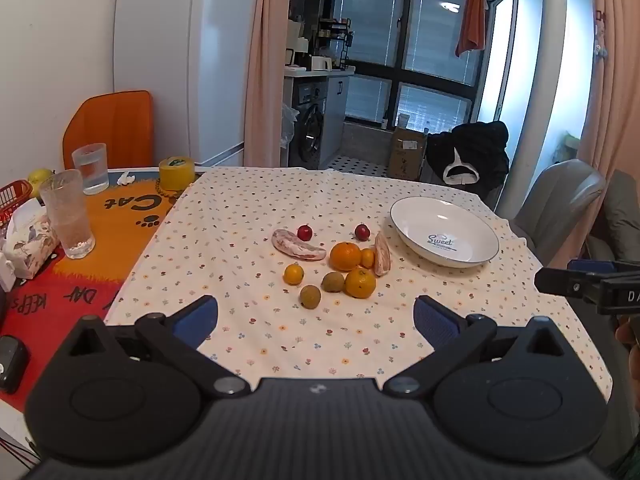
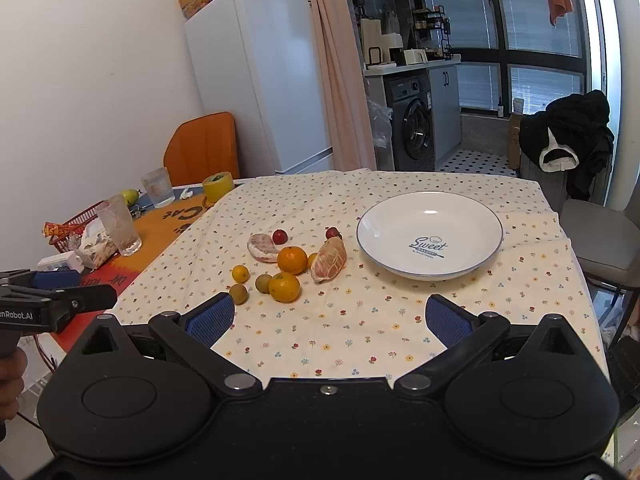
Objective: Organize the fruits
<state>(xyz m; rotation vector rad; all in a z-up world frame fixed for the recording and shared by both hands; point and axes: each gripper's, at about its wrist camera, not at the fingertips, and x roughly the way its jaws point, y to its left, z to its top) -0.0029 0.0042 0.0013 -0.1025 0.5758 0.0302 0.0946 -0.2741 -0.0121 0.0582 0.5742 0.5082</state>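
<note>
While both black grippers, left [image 1: 316, 320] and right [image 2: 328, 320], are hovering spread wide and empty, the loose cluster of small fruits [image 2: 290, 266] is lying ahead, beside the white round ceramic plate [image 2: 430, 236].

the left black two-finger gripper with blue ribbed pads [image 1: 316, 316] is held level with its jaws spread wide and nothing between them. the right black two-finger gripper with blue ribbed pads [image 2: 328, 316] is posed the same way, jaws wide apart and empty. each appears at the edge of the other's view, side by side, with part of a hand [image 2: 10, 376] gripping the left handle.
</note>
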